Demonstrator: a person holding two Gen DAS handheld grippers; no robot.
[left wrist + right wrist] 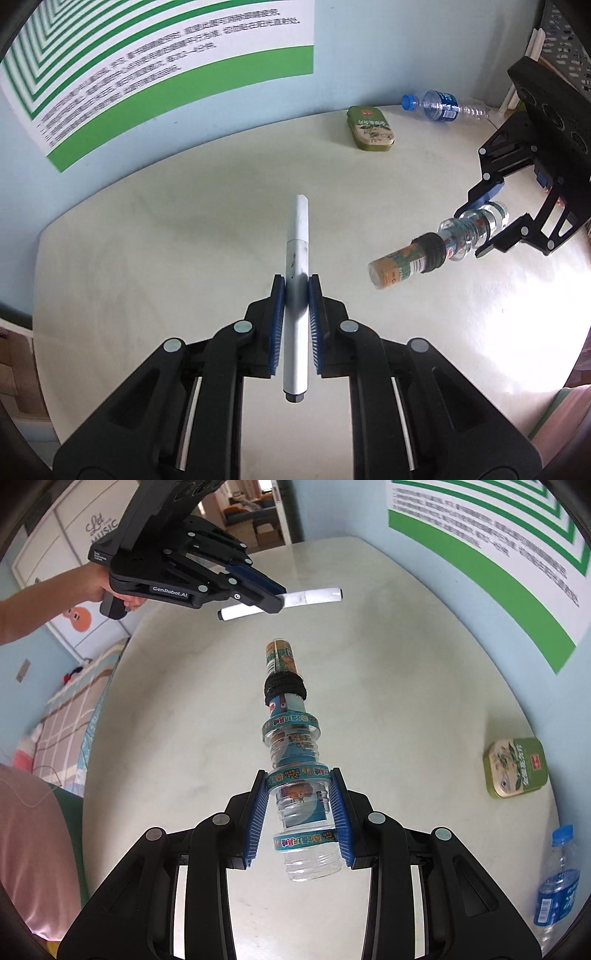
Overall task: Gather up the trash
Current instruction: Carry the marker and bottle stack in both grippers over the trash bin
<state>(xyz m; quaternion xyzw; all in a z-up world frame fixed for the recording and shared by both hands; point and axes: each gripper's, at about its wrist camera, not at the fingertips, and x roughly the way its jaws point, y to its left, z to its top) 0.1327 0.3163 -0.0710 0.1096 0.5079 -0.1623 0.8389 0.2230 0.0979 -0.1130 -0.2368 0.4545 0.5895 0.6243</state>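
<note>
Trash on a pale round table (184,229): a white marker (297,280) and a ribbed clear bottle (299,775) with printed bands, each held in the air by a hand-held gripper.

Left gripper (297,291) is clamped on the marker, its blue pads (277,314) pressing both sides of the barrel. The marker runs straight ahead along the fingers, its capped end pointing forward and its dark tip back toward the gripper body. Open tabletop lies ahead of it, up to the curved far edge, where the table meets a light blue wall with a green-and-white poster (147,66).

Right gripper (300,801) is closed on the ribbed bottle around its middle. The bottle sticks out forward past the fingertips, with a black band (284,690) around it and an orange-labelled end farthest out. Bare table shows beneath and beyond it.

Ahead and to the right of the left gripper, near the far edge, a green tin (370,128) lies flat. Just beyond it, a blue-capped water bottle (439,105) lies on its side close to the rim. The tin and water bottle sit apart from each other and well apart from both grippers.
</note>
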